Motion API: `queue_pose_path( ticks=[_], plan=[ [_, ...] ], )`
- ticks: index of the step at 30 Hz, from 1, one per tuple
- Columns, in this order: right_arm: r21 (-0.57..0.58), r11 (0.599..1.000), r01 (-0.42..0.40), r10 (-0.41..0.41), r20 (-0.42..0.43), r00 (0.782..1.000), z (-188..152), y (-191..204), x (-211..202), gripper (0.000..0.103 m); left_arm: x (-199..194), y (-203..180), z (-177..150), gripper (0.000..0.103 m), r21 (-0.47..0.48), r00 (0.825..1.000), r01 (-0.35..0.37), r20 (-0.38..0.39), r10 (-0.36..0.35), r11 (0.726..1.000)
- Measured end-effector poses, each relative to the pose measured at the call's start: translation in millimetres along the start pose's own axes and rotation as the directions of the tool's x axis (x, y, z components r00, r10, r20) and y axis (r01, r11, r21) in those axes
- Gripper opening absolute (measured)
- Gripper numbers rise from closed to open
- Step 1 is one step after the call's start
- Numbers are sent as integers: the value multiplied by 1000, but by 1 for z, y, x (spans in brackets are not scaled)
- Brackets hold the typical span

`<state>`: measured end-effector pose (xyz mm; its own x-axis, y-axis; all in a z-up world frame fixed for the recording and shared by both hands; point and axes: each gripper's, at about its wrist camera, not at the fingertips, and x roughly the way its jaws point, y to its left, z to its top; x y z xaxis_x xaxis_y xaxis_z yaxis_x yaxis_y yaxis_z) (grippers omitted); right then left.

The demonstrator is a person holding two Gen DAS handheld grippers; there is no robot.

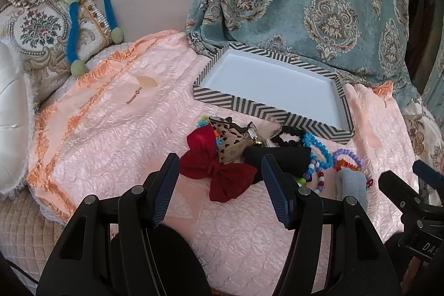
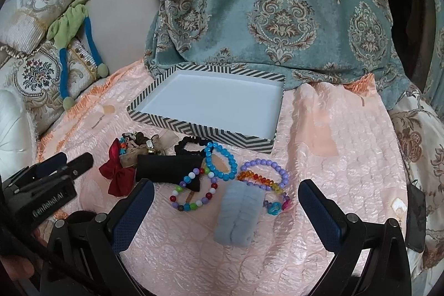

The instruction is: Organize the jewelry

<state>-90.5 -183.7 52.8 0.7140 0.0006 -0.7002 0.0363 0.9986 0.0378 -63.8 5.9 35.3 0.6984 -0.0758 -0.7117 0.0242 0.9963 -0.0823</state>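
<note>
On the pink quilt (image 2: 319, 157), bead bracelets (image 2: 222, 162), a red bow (image 1: 219, 171) and a grey scrunchie (image 2: 238, 215) are lying heaped just in front of an empty striped box (image 2: 211, 101). Both the left hand-held gripper (image 1: 219, 193) and right hand-held gripper (image 2: 226, 215) are hovering wide apart, gripping nothing.

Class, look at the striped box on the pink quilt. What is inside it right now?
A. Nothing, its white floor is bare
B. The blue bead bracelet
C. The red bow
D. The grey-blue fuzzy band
A: the striped box shows only bare white floor, while the blue bead bracelet, red bow and grey-blue fuzzy band all lie on the quilt in front of it.
</note>
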Motion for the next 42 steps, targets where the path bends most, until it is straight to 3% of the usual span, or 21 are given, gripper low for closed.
queue_pose_path(
  ticks=[6,13,21,27,31,39,42],
  plan=[
    [54,998,-32,32,-4,999,3,-24,4,100,1,31,13,61,-77,1000,6,-14,-7,997],
    [79,994,-69,71,-23,997,2,-41,15,84,15,63,18,61,-178,997,17,-67,-30,984],
    [69,991,-110,115,-65,991,2,-43,38,77,41,57,11,61,-163,985,49,-154,-75,985],
    [50,989,-140,144,-108,984,15,-41,65,58,63,48,2,61,-164,971,56,-221,-92,985],
    [22,985,-171,172,-158,972,24,-36,91,53,78,48,3,61,-178,968,49,-233,-90,983],
    [-99,979,-180,145,-284,948,30,-14,150,41,106,48,4,61,-213,963,59,-245,-112,975],
    [-93,980,-178,142,-304,942,29,-17,164,29,114,50,5,60,-225,962,65,-245,-121,972]
  ],
)
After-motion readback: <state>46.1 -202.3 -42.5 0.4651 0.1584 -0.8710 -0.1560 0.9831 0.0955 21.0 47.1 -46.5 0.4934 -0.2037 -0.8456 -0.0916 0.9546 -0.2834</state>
